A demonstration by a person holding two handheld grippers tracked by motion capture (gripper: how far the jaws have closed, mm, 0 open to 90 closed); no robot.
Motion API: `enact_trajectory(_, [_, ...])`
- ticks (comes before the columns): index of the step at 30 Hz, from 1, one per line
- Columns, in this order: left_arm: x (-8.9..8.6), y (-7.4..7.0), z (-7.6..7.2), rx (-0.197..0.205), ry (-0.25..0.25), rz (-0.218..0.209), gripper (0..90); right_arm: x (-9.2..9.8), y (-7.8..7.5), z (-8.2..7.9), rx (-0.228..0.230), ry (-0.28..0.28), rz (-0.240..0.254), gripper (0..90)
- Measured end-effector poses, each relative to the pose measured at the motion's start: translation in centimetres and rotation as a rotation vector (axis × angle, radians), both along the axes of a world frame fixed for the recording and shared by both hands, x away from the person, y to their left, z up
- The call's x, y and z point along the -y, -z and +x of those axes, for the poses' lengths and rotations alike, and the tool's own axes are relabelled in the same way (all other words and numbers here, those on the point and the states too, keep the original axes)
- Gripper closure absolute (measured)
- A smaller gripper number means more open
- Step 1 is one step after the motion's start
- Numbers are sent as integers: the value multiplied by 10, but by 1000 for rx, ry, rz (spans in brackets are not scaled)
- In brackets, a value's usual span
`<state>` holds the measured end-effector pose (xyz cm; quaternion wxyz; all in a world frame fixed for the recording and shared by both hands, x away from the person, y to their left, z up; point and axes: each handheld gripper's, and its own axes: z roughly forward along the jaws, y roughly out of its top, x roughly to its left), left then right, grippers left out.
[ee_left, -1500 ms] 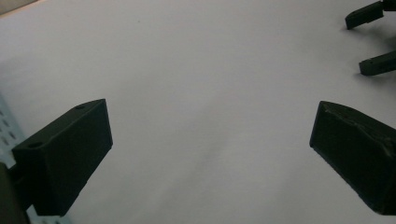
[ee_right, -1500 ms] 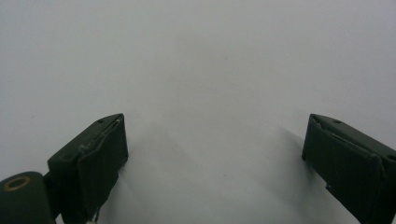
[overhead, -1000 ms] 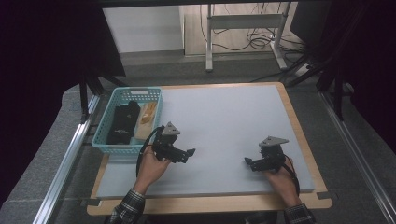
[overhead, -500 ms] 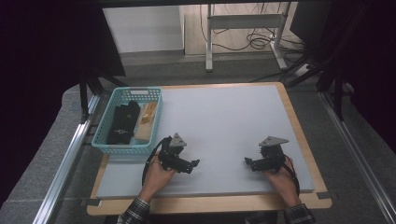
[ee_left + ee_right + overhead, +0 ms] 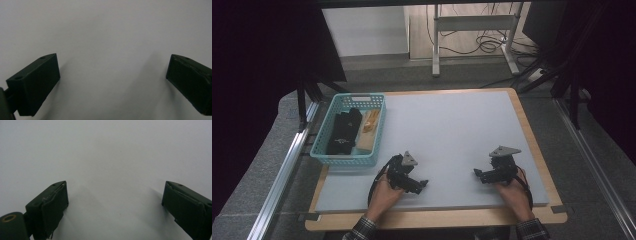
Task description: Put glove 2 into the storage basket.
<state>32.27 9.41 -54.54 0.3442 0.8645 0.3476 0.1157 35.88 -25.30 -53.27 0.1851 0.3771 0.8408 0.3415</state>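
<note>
Nearby, teal basket [image 5: 328, 155] w/ black item [image 5: 343, 132], tan pieces [image 5: 369, 131] (beside it), both tongs apart.

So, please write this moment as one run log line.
left gripper: open, empty, over mat | right gripper: open, empty | basket: holds items, untouched

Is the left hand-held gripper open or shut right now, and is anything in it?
Open and empty: the left hand-held gripper shows its jaws wide apart, with bare grey mat between them.
</note>
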Motion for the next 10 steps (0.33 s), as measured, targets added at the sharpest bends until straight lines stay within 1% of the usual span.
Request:
enact_trajectory(2, [-1,1,-1,10,-4,-15,0,0,0,0,0,0,0,65])
enact_trajectory(10, [0,1,-2,15,-3,-5,0,0,0,0,-1,1,0,65])
